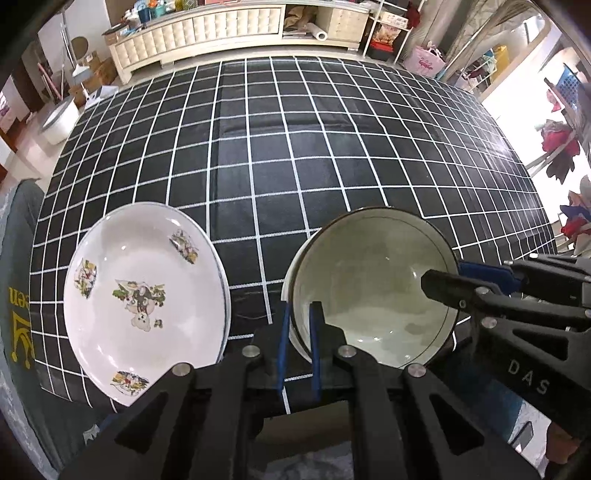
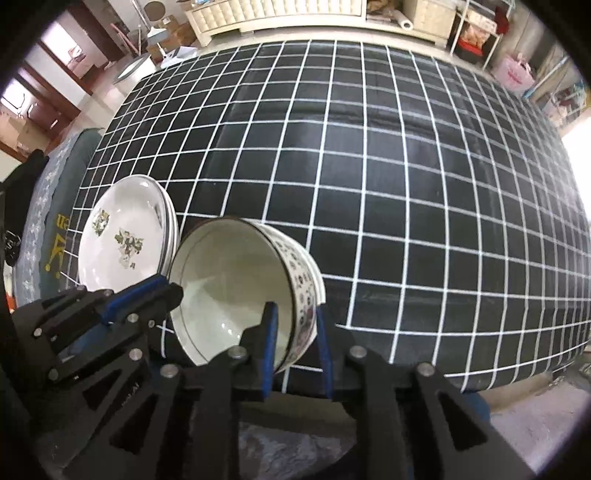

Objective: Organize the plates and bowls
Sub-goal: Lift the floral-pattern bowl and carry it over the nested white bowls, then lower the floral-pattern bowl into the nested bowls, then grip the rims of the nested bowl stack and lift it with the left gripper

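Observation:
A stack of white bowls with a dark rim line and patterned outside (image 1: 373, 291) (image 2: 236, 288) sits near the front edge of the table. My left gripper (image 1: 297, 347) is shut on the left rim of the bowl stack. My right gripper (image 2: 295, 347) is shut on its right rim, and also shows in the left wrist view (image 1: 443, 280). A stack of white plates with flower prints (image 1: 144, 295) (image 2: 125, 236) lies to the left of the bowls.
The table carries a black cloth with a white grid (image 1: 314, 147) (image 2: 406, 184). A grey-blue chair or sofa (image 2: 55, 192) stands at the left. A cream cabinet (image 1: 236, 33) stands beyond the far edge.

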The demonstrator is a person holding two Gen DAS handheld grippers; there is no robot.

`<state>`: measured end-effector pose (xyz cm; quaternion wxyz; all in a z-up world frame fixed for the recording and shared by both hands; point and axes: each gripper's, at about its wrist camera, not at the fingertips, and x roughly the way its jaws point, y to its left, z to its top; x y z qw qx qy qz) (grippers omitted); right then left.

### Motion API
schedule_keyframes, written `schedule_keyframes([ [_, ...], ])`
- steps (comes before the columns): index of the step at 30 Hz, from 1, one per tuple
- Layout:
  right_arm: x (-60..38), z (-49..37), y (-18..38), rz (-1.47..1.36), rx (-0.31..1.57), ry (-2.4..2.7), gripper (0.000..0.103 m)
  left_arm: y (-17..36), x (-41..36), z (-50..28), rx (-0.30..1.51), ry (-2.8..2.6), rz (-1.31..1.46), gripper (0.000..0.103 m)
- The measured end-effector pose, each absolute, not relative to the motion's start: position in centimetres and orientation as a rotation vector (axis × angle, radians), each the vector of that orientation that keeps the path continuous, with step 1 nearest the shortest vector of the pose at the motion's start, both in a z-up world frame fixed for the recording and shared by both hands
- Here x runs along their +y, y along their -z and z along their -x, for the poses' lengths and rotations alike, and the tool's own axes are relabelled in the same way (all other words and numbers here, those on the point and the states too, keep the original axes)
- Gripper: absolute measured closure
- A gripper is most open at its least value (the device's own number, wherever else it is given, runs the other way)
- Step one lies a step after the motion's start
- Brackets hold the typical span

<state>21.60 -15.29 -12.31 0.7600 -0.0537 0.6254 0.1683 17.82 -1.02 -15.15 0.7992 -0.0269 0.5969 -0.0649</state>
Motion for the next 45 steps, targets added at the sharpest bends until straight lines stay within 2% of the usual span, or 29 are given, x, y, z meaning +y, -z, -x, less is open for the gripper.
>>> schedule_keyframes([
  [3, -15.2, -21.8, 12.2, 0.13, 1.363, -0.38, 0.077, 14.6, -0.8, -17.8, 1.266, 0.147, 0.081, 0.095],
  [6, -15.2, -21.5, 11.6, 0.158, 1.321, -0.376, 0.065, 13.7, -0.6, -17.5, 1.246, 0.147, 0.093, 0.095],
  [7, -15.3, -21.4, 11.3, 0.171, 1.296, -0.37, 0.062, 13.5, -0.5, -17.4, 1.24, 0.143, 0.09, 0.092],
  [9, -15.6, -21.3, 10.9, 0.187, 1.253, -0.359, 0.05, 13.0, -0.3, -17.0, 1.228, 0.135, 0.102, 0.087],
  [11, -16.1, -21.4, 11.1, 0.19, 1.229, -0.342, 0.046, 12.7, 0.2, -16.8, 1.223, 0.131, 0.124, 0.082],
  [17, -17.7, -22.2, 13.9, 0.126, 1.286, -0.346, 0.044, 13.4, 1.4, -16.4, 1.212, 0.123, 0.175, 0.078],
  [19, -18.1, -22.3, 14.6, 0.11, 1.295, -0.342, 0.041, 13.9, 1.4, -16.3, 1.213, 0.139, 0.178, 0.072],
  [22, -18.4, -22.2, 14.6, 0.08, 1.298, -0.355, 0.04, 14.0, 1.2, -16.2, 1.214, 0.145, 0.16, 0.068],
  [24, -18.7, -21.9, 14.0, 0.048, 1.28, -0.373, 0.04, 14.2, 1.3, -16.3, 1.227, 0.149, 0.17, 0.056],
  [27, -19.5, -21.6, 13.4, -0.018, 1.266, -0.377, 0.036, 14.0, 1.6, -16.2, 1.227, 0.169, 0.192, 0.056],
  [30, -20.3, -21.0, 12.9, -0.071, 1.258, -0.348, 0.035, 13.9, 1.9, -16.0, 1.218, 0.201, 0.2, 0.049],
  [35, -20.3, -20.4, 12.8, -0.12, 1.246, -0.368, 0.035, 14.2, 1.2, -16.1, 1.217, 0.277, 0.15, 0.049],
  [45, -19.2, -22.3, 16.1, -0.192, 1.358, -0.384, 0.035, 17.1, 0.5, -18.7, 1.303, 0.396, 0.16, 0.049],
])
